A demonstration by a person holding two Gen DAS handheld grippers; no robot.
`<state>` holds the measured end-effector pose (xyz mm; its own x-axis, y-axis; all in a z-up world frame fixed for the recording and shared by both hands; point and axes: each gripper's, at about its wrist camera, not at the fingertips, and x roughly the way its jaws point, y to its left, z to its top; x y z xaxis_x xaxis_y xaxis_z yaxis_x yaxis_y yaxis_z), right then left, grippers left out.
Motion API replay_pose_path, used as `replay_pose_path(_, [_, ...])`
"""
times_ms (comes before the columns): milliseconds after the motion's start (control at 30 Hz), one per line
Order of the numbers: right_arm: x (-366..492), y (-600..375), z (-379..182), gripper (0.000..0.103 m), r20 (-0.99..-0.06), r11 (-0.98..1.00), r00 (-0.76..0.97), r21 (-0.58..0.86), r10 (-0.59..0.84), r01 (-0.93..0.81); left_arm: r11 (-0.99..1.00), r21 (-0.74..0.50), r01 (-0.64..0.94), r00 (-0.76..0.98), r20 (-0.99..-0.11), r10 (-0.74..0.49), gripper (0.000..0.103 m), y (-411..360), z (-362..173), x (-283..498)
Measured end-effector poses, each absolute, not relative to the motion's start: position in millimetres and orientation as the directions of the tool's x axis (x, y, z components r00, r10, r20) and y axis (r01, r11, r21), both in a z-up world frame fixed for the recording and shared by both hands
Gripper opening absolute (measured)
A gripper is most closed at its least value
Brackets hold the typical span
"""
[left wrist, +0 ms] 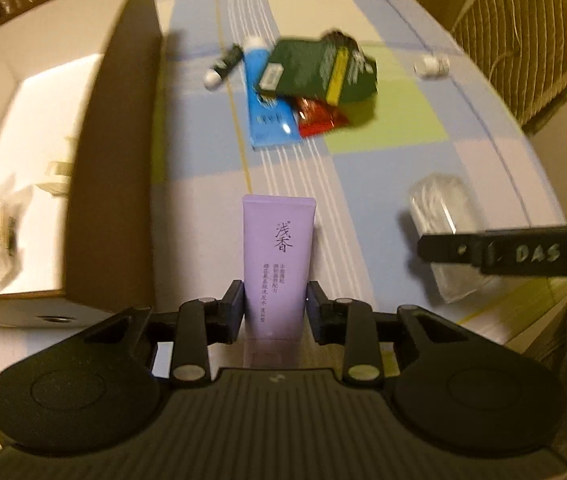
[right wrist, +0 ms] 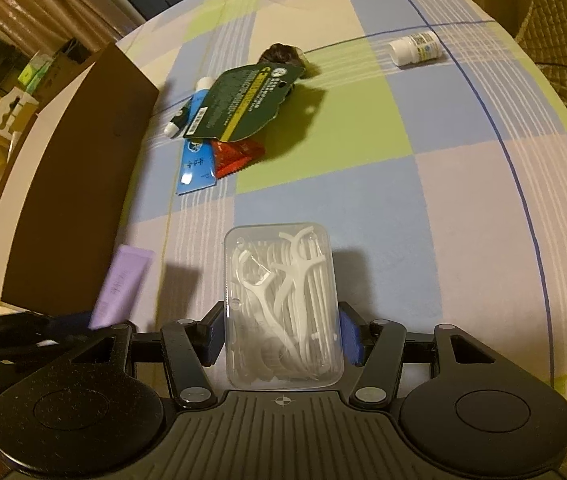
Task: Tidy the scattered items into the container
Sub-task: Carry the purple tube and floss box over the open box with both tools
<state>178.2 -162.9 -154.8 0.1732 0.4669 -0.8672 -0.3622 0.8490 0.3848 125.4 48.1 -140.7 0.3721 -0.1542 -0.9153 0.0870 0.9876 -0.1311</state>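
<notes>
Two claws each hold one item above the checked worktop (right wrist: pixel 443 200): the left claw (left wrist: pixel 274 306) grips a purple tube (left wrist: pixel 277 256), the right claw (right wrist: pixel 281 338) a clear floss-pick case (right wrist: pixel 283 304). Five more items lie scattered: one blue tube (right wrist: pixel 193 160), one green card pack (right wrist: pixel 243 100), one red sachet (right wrist: pixel 235 156), one small black-and-white stick (left wrist: pixel 221 68) and one white bottle (right wrist: pixel 415 50), beside one open box (left wrist: pixel 43 140).

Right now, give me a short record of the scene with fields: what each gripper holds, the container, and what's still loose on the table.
left gripper: shut on purple tube
right gripper: shut on clear floss pick box
container: open cardboard box, left of the table, a few things already inside
loose pile: green card pack lying over blue tube and red sachet
loose alone: white pill bottle, far right
</notes>
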Motion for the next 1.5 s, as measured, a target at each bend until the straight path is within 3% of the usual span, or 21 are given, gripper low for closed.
replay_pose_path(400, [174,-128,-110,0.059,-0.814,0.785,0.207,0.405,0.543,-0.468,0.991,-0.130,0.017,0.496,-0.860,-0.121,0.027,92,-77,104])
replay_pose_path(933, [158,1,-17,0.059,-0.662,0.540,0.119,0.480,0.740,-0.691,0.974,-0.075,-0.212,0.611,-0.788,0.073,0.028,207,-20,85])
replay_pose_path(1200, [161,75,-20,0.059,-0.690,0.483,0.101,0.386,0.717,-0.786,0.969,-0.080,-0.233,0.617,-0.783,0.083,0.028,251,-24,106])
replay_pose_path(1500, [187,141,-59,0.059,-0.773,0.448,0.099,0.255,0.627,-0.857,0.973,-0.088,-0.215,0.591,-0.804,0.058,0.028,281,-58,159])
